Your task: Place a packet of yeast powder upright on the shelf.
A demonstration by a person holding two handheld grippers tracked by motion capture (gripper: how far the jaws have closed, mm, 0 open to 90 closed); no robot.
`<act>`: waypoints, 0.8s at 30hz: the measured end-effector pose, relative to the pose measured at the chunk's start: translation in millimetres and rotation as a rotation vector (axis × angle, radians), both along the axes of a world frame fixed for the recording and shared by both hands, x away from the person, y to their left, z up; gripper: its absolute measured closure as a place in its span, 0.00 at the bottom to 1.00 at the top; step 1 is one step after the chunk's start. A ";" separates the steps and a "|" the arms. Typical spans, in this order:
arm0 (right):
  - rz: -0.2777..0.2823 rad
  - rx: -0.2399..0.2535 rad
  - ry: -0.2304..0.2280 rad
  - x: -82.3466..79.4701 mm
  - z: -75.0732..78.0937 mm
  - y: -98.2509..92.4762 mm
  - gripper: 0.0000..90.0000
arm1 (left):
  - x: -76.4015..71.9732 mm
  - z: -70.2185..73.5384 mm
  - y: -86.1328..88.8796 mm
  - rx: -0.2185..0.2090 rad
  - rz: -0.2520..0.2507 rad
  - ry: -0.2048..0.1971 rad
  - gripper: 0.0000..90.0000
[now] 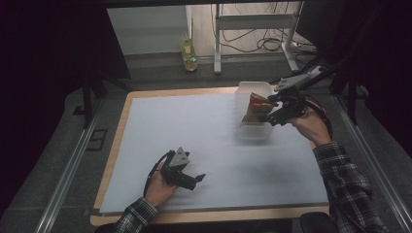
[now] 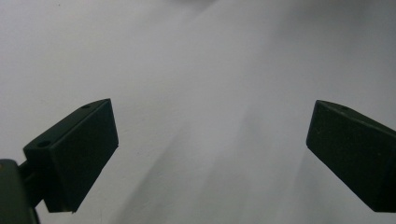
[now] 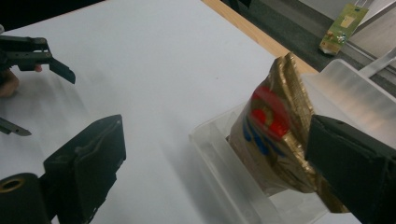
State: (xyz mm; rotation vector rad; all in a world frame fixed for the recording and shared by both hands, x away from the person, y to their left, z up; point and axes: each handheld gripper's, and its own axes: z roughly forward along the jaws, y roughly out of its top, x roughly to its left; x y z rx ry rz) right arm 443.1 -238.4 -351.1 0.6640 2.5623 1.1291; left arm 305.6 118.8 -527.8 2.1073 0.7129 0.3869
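A gold snack bag (image 1: 255, 108) with red and blue print stands upright in a clear plastic bin (image 1: 252, 132) at the far right of the white mat. My right gripper (image 1: 273, 109) is at the bag's right side, over the bin. In the right gripper view its jaws (image 3: 217, 137) stand wide apart: the right one lies against the bag (image 3: 275, 126), the left one is well off it, outside the bin's wall (image 3: 201, 136). My left gripper (image 1: 197, 180) rests open near the front left of the mat, nothing between its jaws (image 2: 210, 154).
The white mat (image 1: 194, 131) lies on a wooden table whose edge (image 1: 116, 141) shows around it. A bottle of yellow liquid (image 1: 188, 53) stands on the floor beyond the table, beside a white metal frame (image 1: 217, 43) and cables.
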 end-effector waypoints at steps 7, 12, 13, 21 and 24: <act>0.005 0.010 0.005 -7.9 -7.2 1.7 0.05 | -0.1 -0.6 -0.4 0.006 0.000 -0.004 0.02; 0.016 0.014 -0.001 -13.7 -13.7 2.9 0.03 | -0.7 -0.6 -0.7 0.003 0.003 -0.004 0.02; 0.016 0.014 -0.003 -14.5 -14.5 3.0 0.03 | -0.7 -0.6 -0.7 0.004 0.003 -0.004 0.02; 0.029 0.025 -0.003 -24.4 -24.5 4.8 0.02 | -0.7 -1.4 -1.4 0.010 0.004 -0.009 0.02; 0.024 0.035 0.000 -28.0 -28.6 4.6 0.01 | -0.8 -1.3 -1.4 0.010 0.004 -0.012 0.02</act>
